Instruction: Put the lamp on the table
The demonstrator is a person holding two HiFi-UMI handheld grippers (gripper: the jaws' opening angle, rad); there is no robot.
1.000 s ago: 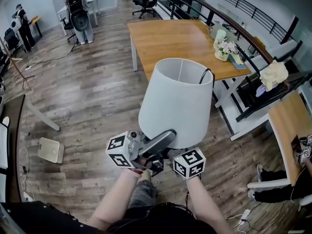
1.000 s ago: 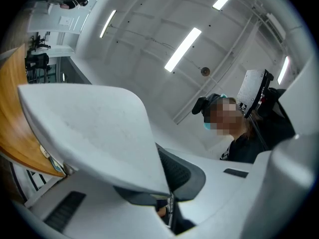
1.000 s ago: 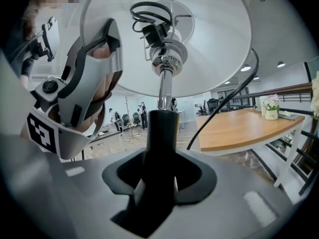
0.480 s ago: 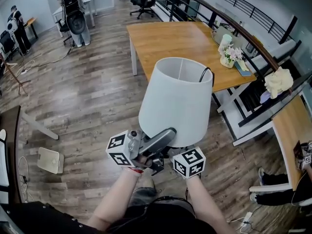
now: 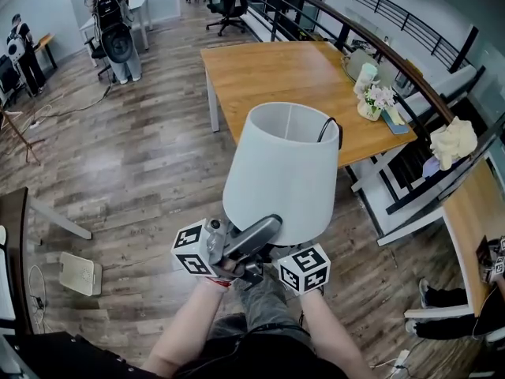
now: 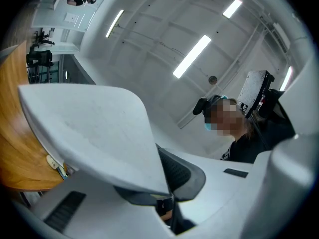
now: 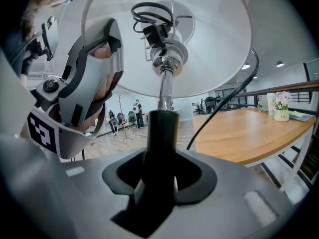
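Note:
The lamp has a white drum shade [image 5: 284, 172], a chrome and black stem [image 7: 162, 128] and a black cord [image 5: 331, 129] looping out of the top. It hangs in the air over the wooden floor, short of the long wooden table [image 5: 276, 69]. My left gripper [image 5: 256, 234] is shut on the shade's lower rim; the left gripper view shows the rim [image 6: 94, 133] pinched between the dark pads. My right gripper [image 7: 159, 180] is shut on the black stem under the shade. In the head view only its marker cube [image 5: 304, 268] shows.
On the table's far right end stand a flower vase [image 5: 372, 101], a white bottle [image 5: 365, 73] and a book [image 5: 397, 122]. A black railing [image 5: 394, 54] runs behind it. A white box [image 5: 79, 273] lies on the floor at left. People stand at desks [image 5: 110, 22] far back.
The view has moved forward: the table lies nearer and more in front. The lamp stays held the same way in both grippers.

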